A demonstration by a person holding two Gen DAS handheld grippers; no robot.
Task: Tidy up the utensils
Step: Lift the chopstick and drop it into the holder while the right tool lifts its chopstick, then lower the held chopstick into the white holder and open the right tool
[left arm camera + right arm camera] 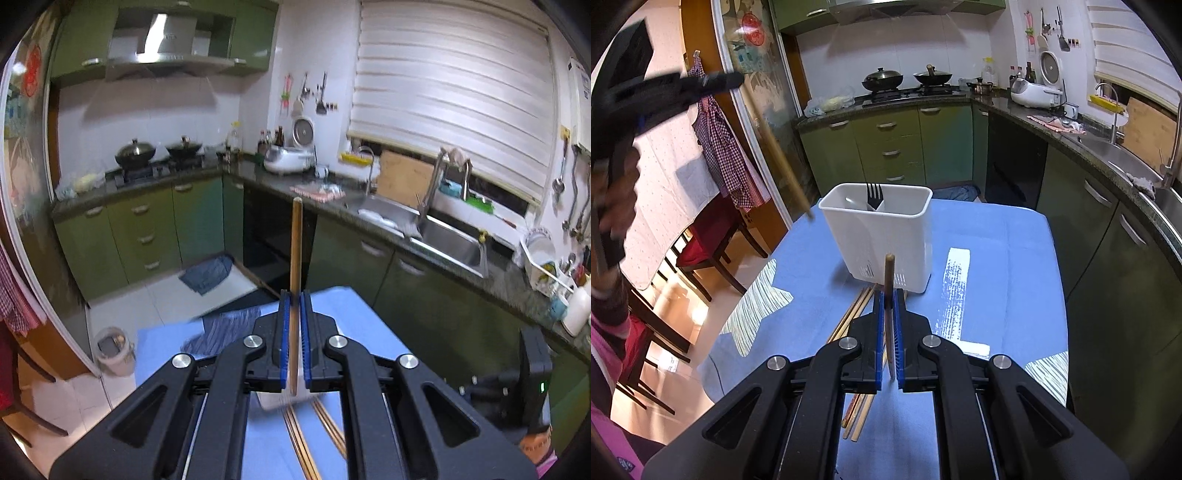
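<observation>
both claws closed on one chopstick each: left claw [294, 295], chopstick [296, 251]; right claw [888, 295], second chopstick [889, 280]. white caddy [882, 236] on blue worktop [997, 258] holds a fork [874, 195] (maybe more, unclear). loose chopsticks [855, 314] remain; early stage.

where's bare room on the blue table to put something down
Free: the blue table right of the white utensil holder, and the strip to its left. Crowded: just in front of the holder, where loose chopsticks lie under the right hand-held gripper.
</observation>
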